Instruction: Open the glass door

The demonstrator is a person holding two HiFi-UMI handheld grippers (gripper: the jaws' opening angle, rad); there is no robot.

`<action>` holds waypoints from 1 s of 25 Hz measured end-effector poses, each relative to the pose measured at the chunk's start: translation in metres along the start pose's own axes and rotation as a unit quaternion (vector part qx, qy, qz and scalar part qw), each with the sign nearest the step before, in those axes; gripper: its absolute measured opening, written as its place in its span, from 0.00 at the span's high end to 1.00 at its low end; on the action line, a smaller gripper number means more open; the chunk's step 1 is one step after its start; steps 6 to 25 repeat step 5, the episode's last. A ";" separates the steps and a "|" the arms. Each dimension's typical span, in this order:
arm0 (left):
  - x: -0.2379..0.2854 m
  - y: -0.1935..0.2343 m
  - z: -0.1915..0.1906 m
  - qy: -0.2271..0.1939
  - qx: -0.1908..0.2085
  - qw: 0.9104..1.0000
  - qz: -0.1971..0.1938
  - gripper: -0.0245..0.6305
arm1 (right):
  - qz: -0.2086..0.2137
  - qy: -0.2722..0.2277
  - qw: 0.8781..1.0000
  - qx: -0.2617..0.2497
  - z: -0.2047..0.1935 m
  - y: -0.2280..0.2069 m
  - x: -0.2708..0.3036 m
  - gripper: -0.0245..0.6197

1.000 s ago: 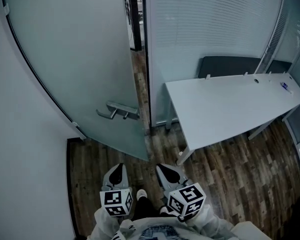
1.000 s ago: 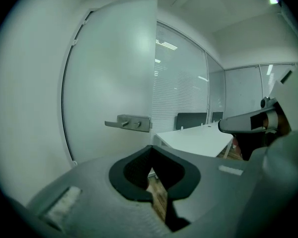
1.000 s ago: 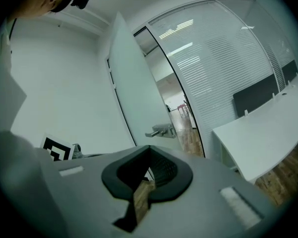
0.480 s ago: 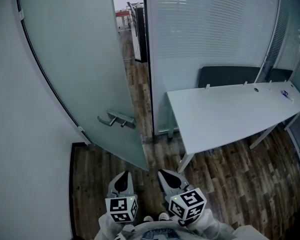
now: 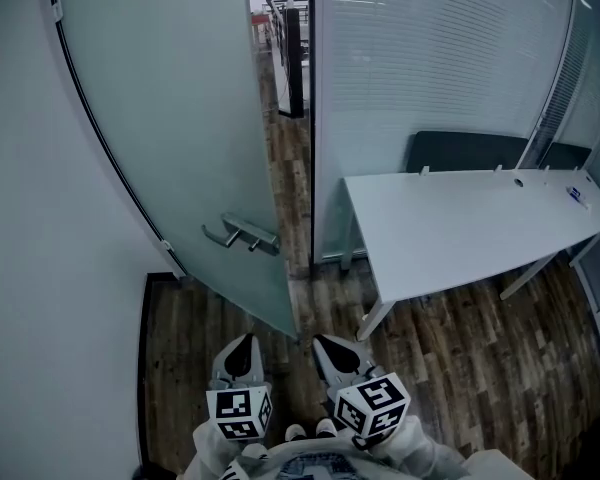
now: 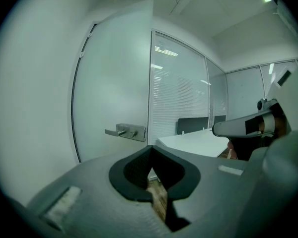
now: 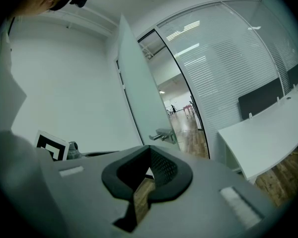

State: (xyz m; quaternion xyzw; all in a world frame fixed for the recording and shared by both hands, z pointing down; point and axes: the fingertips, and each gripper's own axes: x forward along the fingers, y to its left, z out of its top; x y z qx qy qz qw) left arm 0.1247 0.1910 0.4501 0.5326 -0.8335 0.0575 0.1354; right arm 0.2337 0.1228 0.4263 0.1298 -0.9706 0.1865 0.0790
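Note:
The frosted glass door [image 5: 180, 118] stands ajar, swung in toward me, with a metal lever handle [image 5: 242, 234] near its free edge. Through the gap [image 5: 292, 138] I see a corridor floor. My left gripper [image 5: 241, 346] and right gripper [image 5: 332, 346] are low in the head view, side by side, below the door's bottom corner and apart from the handle. Both are shut with nothing between their jaws. The handle [image 6: 126, 131] shows ahead of the left gripper [image 6: 150, 150], and the handle [image 7: 162, 135] shows farther off beyond the right gripper [image 7: 150, 150].
A white table [image 5: 480, 218] stands at the right, a dark chair back [image 5: 480, 151] behind it. A glass wall with blinds [image 5: 430, 58] runs beside the doorway. A white wall [image 5: 40, 268] closes off the left. Wood flooring [image 5: 460, 358] lies underfoot.
The gap between the door's edge and the glass wall looks wider than a second ago. Both grippers have stayed low, shut and clear of the handle.

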 end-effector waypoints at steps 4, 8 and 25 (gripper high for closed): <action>-0.001 0.008 0.001 -0.003 -0.004 1.000 0.000 0.96 | -0.004 0.000 1.000 -0.003 0.000 0.005 0.004 0.96; -0.002 0.009 0.002 -0.004 -0.004 1.000 0.000 0.96 | -0.004 -0.001 1.000 -0.004 0.001 0.006 0.005 0.96; -0.002 0.009 0.002 -0.004 -0.004 1.000 0.000 0.96 | -0.004 -0.001 1.000 -0.004 0.001 0.006 0.005 0.96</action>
